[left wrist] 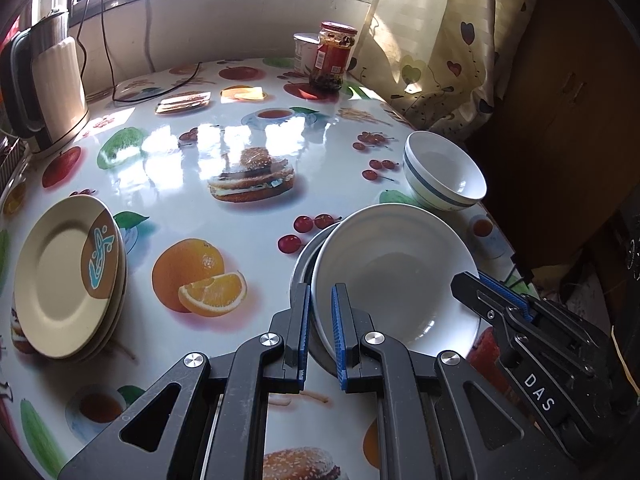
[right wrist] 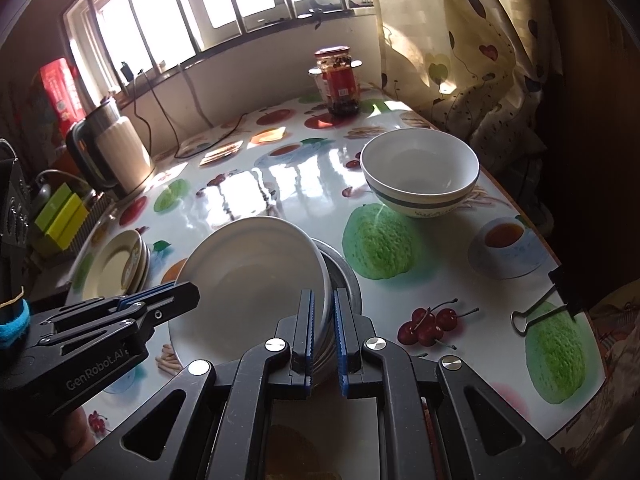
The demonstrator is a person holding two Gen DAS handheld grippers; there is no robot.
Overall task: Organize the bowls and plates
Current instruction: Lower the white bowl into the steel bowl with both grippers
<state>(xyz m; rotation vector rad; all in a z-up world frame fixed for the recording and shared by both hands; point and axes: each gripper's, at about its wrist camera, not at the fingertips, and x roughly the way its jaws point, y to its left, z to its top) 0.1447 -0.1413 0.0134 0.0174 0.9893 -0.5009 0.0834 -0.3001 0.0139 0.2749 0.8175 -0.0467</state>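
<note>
Grippers lettered "DAS" and "GenRobot.AI": left gripper and right gripper clamp opposite rims of glossy white plate, tilted over metal dish.

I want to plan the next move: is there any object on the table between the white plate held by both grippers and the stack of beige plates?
Nothing visible does. Between the white plate and the beige plates, the tablecloth shows only printed pictures.

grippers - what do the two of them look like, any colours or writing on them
Both the left gripper and the right gripper are matte black linkage frames with silver rivets and ribbed blue pads on the fingers. The left body reads GenRobot.AI, the right one DAS. A blue band wraps the left.
</note>
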